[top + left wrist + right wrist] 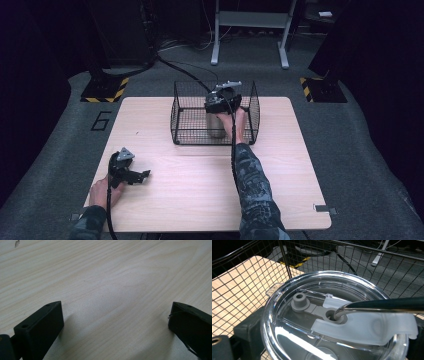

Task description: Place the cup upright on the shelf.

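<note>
The pale wooden table (pixel 200 180) carries a black wire-mesh basket (pixel 182 112) at its far middle, open at the top so things can be lowered straight in. Inside it, toward the right half, stands a steel tumbler with a clear plastic lid (pixel 329 317); its upright stance keeps the lid level and the bent metal straw (pixel 384 305) seated in the grey lid hole.

The right gripper (pixel 216 111) reaches down into the basket from above, the forearm stretched across the table, which suits setting the tumbler on the basket floor or lifting it out. In the right gripper view its black jaws sit low on either side of the lid and seem to clasp the tumbler body, though the contact itself is hidden beneath the rim.

The left gripper (pixel 141 176) rests near the front left edge, well apart from the basket, jaws spread wide over bare wood and holding nothing, apparently parked out of the way.
</note>
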{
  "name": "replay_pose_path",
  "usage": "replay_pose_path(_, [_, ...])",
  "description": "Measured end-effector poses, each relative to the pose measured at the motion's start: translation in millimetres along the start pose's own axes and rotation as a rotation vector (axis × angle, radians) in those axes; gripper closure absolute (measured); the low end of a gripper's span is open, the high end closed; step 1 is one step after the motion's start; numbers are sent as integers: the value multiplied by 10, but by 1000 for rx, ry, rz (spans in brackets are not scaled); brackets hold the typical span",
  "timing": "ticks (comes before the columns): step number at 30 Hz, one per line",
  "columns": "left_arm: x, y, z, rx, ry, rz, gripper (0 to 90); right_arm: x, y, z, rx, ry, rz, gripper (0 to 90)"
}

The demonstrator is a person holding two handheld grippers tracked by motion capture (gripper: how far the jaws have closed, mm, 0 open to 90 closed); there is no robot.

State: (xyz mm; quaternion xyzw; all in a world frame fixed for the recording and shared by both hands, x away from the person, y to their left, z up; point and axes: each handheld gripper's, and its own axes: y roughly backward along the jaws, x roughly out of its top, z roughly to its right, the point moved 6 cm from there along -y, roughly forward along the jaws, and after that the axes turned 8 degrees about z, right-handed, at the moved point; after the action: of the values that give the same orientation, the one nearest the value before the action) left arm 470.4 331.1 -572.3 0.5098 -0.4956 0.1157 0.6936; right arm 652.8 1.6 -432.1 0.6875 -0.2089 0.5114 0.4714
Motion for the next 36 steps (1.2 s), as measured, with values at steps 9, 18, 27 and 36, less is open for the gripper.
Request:
replay_pose_path(9, [0, 0, 1, 0, 0, 0, 0, -68, 100, 43, 35, 16, -20, 33])
replay_pose_path(18, [0, 0, 1, 1, 1, 0, 0, -67, 121, -33, 42, 30, -72, 0])
replay_pose_path(27, [0, 0, 1, 0, 1, 0, 0, -87, 266, -46, 51, 3, -87, 0])
replay_pose_path(36, [1, 0, -1, 0, 0, 0, 0, -98, 529, 7, 69, 2, -49, 0])
